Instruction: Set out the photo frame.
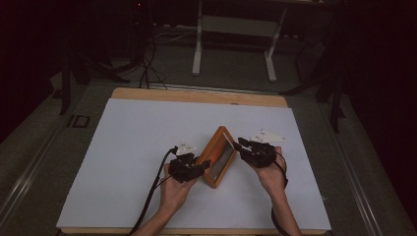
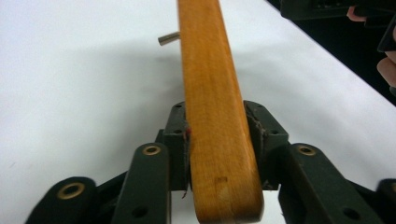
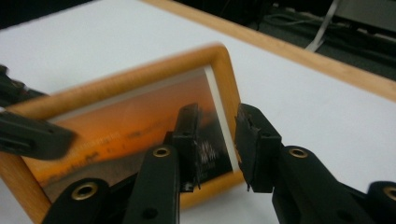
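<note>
Left gripper (image 2: pixel 212 154): my jaws pinch the wooden picture frame (image 2: pixel 210 107) by its edge, holding it upright on the white sheet (image 2: pixel 70 93).
Why: I judge this grip steadies the frame for my other hand.
Right gripper (image 3: pixel 215 140): jaws spread, empty, just before the frame's glazed face.
Frame contents: an orange sunset photo (image 3: pixel 140 126).
Behind the frame: a small metal peg (image 2: pixel 168 38), perhaps a stand.
</note>
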Available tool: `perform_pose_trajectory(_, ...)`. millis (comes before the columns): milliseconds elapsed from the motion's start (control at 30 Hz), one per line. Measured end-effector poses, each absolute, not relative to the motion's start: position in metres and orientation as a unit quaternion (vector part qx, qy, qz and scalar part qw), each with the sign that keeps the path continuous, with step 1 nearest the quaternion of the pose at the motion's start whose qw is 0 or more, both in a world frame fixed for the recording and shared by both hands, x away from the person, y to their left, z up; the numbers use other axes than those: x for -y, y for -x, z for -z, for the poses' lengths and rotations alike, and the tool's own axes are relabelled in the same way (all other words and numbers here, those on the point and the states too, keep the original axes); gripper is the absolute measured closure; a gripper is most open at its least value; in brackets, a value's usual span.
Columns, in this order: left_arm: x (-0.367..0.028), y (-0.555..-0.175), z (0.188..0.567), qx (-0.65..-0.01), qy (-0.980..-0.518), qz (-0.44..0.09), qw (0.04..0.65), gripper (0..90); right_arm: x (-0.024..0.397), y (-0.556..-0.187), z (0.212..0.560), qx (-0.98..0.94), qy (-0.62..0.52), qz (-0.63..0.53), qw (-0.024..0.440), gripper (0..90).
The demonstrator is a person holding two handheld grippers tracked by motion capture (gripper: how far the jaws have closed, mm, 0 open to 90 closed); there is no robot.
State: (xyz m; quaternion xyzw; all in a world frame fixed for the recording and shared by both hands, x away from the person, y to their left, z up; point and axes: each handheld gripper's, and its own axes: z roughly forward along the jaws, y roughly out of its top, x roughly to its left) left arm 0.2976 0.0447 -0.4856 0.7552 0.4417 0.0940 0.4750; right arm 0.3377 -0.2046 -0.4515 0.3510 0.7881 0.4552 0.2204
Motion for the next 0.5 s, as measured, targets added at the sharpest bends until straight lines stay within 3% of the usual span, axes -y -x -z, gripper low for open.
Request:
perform_pose_trajectory(133,-0.023,-0.289,0.478,-0.395,-0.784,-0.145,0.457,68.1,0.213,-0.332,0.444,-0.779,-0.353,-0.463,0.231,69.1)
perform_pose_trajectory(333,-0.007,-0.278,0.476,-0.347,-0.804,-0.176,0.449,68.2,0.226,-0.327,0.442,-0.765,-0.363,-0.474,0.241,72.5)
perform_pose_trajectory(500,-0.003,-0.273,0.478,-0.331,-0.808,-0.165,0.46,67.9,0.223,-0.328,0.444,-0.769,-0.357,-0.475,0.238,84.2)
